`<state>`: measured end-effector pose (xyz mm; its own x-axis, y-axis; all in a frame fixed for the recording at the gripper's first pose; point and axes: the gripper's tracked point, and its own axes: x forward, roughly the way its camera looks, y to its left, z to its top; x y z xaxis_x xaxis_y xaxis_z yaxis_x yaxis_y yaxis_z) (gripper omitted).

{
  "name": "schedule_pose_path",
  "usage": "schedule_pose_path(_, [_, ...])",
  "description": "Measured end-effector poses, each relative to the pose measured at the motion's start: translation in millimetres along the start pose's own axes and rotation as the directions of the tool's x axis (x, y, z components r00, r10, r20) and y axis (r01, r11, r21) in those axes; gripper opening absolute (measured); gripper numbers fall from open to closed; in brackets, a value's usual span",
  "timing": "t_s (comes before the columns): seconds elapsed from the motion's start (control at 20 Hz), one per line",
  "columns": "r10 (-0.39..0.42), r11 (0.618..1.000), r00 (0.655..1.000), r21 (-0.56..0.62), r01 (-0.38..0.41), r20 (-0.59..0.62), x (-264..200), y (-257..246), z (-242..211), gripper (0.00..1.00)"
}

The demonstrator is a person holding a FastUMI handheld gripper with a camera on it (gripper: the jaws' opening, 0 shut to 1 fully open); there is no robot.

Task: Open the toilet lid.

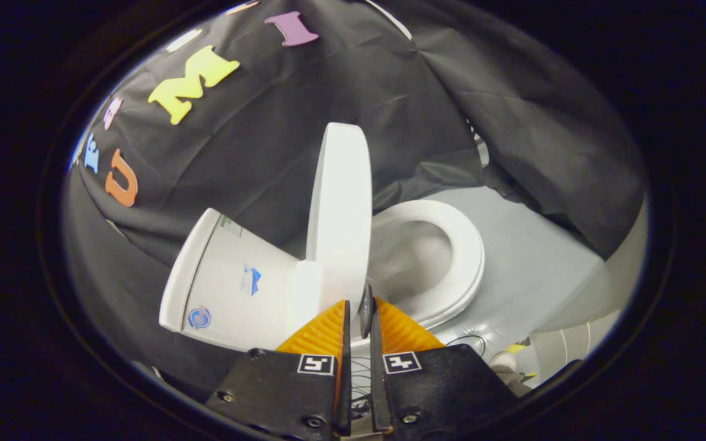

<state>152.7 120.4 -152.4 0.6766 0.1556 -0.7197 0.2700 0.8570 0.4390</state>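
Gripper view: claw (360, 309) nearly closed — lid (341, 214) upright, tank (230, 282) stickers unreadable.

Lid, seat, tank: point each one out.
Lid (342, 208), gripper view, middle of its raised panel.
Seat (469, 257), gripper view, far side of the ring.
Tank (230, 288), gripper view, its side wall.

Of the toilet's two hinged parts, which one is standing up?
The lid stands raised beside the tank, its lower edge pinched in the claw. The seat lies flat on the bowl.

Glossy smooth toilet lid (342, 208), matt cloth wall (255, 141)
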Motion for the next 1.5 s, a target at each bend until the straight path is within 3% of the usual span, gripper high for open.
schedule_pose_path(0.6, [-0.073,0.975,0.993,-0.204,0.090,0.090,-14,62,-6,0.16])
schedule_pose_path(0.8, [-0.052,0.968,0.993,-0.238,0.076,0.106,-19,86,-10,0.16])
schedule_pose_path(1.05, [-0.057,0.928,0.989,-0.358,0.104,0.139,-22,109,-17,0.16])
schedule_pose_path(1.5, [0.004,0.907,0.990,-0.416,0.056,0.142,-23,156,-33,0.16])
